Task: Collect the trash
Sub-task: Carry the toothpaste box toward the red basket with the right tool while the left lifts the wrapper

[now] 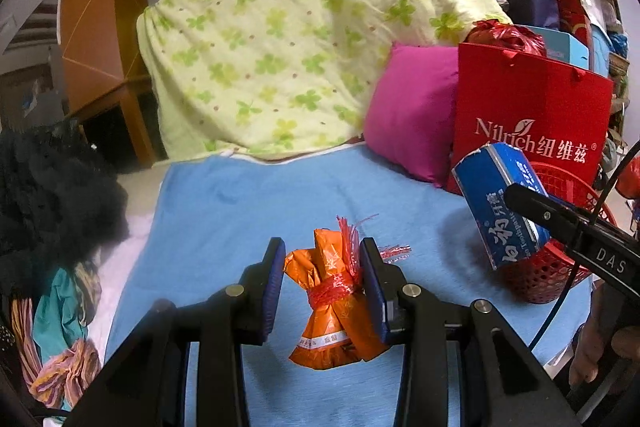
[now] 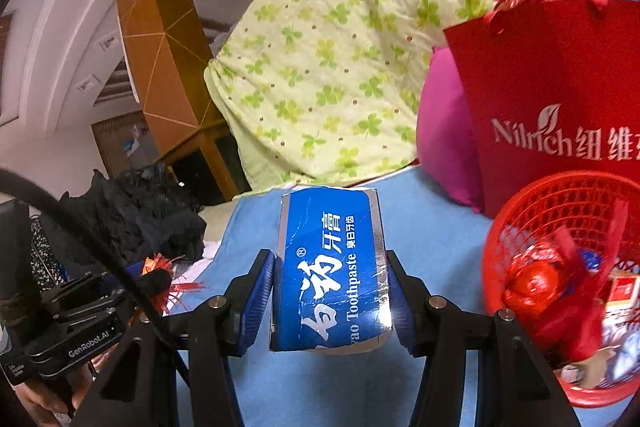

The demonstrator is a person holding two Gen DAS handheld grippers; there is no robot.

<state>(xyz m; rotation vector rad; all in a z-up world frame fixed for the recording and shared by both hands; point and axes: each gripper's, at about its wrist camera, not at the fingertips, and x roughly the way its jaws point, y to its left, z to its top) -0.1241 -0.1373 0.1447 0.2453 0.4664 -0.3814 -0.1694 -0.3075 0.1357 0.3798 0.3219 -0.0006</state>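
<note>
Both loads should go over the rim of the red mesh basket [image 2: 560, 195] before the jaws let go, the box tipped end-first so it does not catch the rim; the right hand-held gripper [image 2: 330, 291] clamps a stiff, creased blue toothpaste box [image 2: 332, 267] just beside the basket. The left hand-held gripper [image 1: 322, 287] pinches a crinkly orange wrapper [image 1: 336, 303] tied with red ribbon, held above the blue bed sheet [image 1: 240, 203].
</note>
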